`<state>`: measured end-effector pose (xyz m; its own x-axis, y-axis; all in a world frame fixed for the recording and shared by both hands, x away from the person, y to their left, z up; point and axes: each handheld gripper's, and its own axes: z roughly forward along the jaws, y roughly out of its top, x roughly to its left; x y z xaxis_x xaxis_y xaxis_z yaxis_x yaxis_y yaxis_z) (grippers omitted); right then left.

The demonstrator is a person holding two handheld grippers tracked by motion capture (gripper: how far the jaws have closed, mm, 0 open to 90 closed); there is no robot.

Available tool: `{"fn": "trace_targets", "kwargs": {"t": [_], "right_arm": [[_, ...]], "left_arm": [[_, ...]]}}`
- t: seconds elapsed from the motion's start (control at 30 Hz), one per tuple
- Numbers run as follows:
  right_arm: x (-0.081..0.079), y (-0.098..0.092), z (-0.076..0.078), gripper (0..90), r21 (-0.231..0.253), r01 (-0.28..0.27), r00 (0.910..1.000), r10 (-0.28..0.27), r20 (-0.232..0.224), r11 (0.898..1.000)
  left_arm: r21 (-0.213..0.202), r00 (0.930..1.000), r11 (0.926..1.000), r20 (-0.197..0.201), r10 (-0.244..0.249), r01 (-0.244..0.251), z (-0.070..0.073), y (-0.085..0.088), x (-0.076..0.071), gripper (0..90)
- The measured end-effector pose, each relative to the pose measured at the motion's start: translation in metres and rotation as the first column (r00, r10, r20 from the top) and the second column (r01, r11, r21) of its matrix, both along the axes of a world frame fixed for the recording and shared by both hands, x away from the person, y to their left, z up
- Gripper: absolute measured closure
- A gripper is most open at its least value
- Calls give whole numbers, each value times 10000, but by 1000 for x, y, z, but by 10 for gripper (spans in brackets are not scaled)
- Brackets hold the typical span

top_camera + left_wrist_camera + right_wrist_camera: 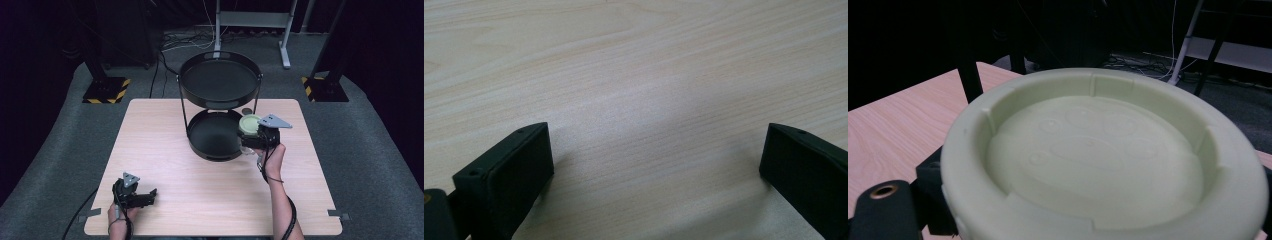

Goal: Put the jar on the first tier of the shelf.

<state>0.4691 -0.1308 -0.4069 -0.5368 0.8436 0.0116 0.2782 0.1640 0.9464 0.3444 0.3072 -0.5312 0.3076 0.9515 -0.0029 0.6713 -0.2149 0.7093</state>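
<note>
Near edge first: the left gripper (146, 196) just idles low over the bare table (165, 150), jaws spread wide on nothing, while further out the right gripper (251, 136) clamps the pale green lidded jar (249, 123) between its jaws, beside the lower black tray (196, 141), probably for loading.

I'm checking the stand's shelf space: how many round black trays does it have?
2. The upper tray sits atop the stand at the table's far edge; the lower tray rests below it on the table, beside the right gripper.
</note>
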Motion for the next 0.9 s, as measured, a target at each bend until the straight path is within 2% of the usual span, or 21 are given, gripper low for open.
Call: {"fn": "trace_targets", "kwargs": {"t": [0.9], "right_arm": [[17, 22, 0, 111, -103, -74, 9999, 75, 81, 9999]], "left_arm": [[5, 10000, 10000, 30, -16, 16, 0, 0, 0, 9]]}}
